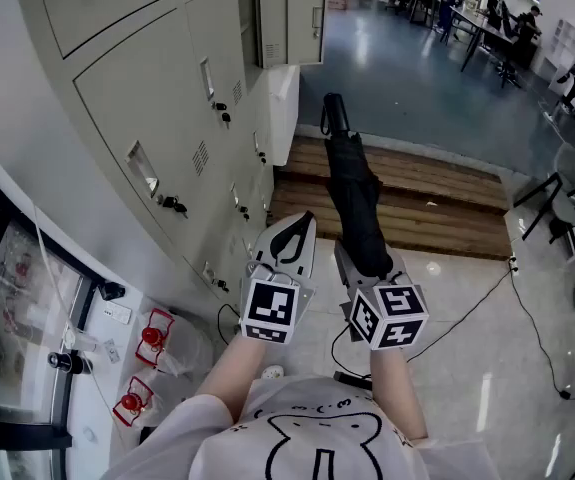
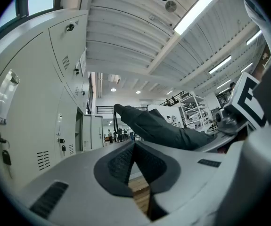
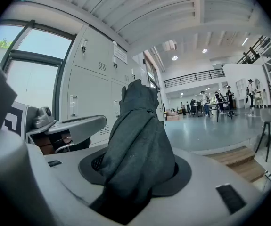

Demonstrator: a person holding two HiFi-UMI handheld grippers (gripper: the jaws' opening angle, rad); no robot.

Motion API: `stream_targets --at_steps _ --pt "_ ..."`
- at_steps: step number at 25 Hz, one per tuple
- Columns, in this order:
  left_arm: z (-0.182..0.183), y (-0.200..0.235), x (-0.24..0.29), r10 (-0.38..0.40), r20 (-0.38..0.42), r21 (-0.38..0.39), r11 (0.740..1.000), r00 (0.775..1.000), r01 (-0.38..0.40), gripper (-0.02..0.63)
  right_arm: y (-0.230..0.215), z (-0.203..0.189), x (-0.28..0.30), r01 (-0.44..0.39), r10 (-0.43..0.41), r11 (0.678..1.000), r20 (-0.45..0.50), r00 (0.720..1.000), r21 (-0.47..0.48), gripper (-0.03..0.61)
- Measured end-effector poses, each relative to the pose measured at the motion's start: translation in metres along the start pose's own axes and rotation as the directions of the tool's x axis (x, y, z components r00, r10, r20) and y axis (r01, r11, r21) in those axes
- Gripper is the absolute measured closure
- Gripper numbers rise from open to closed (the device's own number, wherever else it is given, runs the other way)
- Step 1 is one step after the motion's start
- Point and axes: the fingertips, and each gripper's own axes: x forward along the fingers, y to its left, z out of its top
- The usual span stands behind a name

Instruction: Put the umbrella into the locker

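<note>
A folded black umbrella (image 1: 355, 198) sticks out forward from my right gripper (image 1: 370, 268), which is shut on its lower end; its handle (image 1: 334, 111) points away. In the right gripper view the dark fabric (image 3: 135, 147) fills the space between the jaws. My left gripper (image 1: 289, 240) hovers just left of it, jaws shut and empty, with wood floor showing beyond the tips (image 2: 134, 147). The umbrella (image 2: 163, 126) crosses the left gripper view from the right. A row of grey lockers (image 1: 157, 98) runs along the left, one with its door open (image 1: 292, 18) further ahead.
A wooden step (image 1: 417, 203) lies ahead on the floor. Keys hang in several locker doors (image 1: 172, 205). A black cable (image 1: 487, 298) trails over the white floor at right. Fire extinguishers (image 1: 147, 343) stand at lower left. People sit at tables (image 1: 467, 13) far off.
</note>
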Motion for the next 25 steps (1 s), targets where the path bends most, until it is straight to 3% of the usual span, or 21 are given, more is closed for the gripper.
stream_targets --at_steps 10,14,25 --pt "0.003 -0.028 -0.007 0.021 0.006 -0.017 1.000 1.000 -0.021 0.611 -0.016 0.001 -0.029 -0.004 0.004 0.999 -0.005 1.000 -0.038 0.367" --pt "-0.002 -0.034 -0.009 0.032 0.001 -0.022 0.999 0.999 -0.032 0.611 -0.019 -0.003 -0.034 -0.015 0.015 1.000 -0.001 1.000 -0.007 0.365" --pt "-0.008 -0.021 0.026 0.050 0.003 -0.015 0.999 0.999 -0.050 0.611 -0.038 0.002 0.000 -0.049 0.049 0.999 -0.003 0.999 -0.012 0.364"
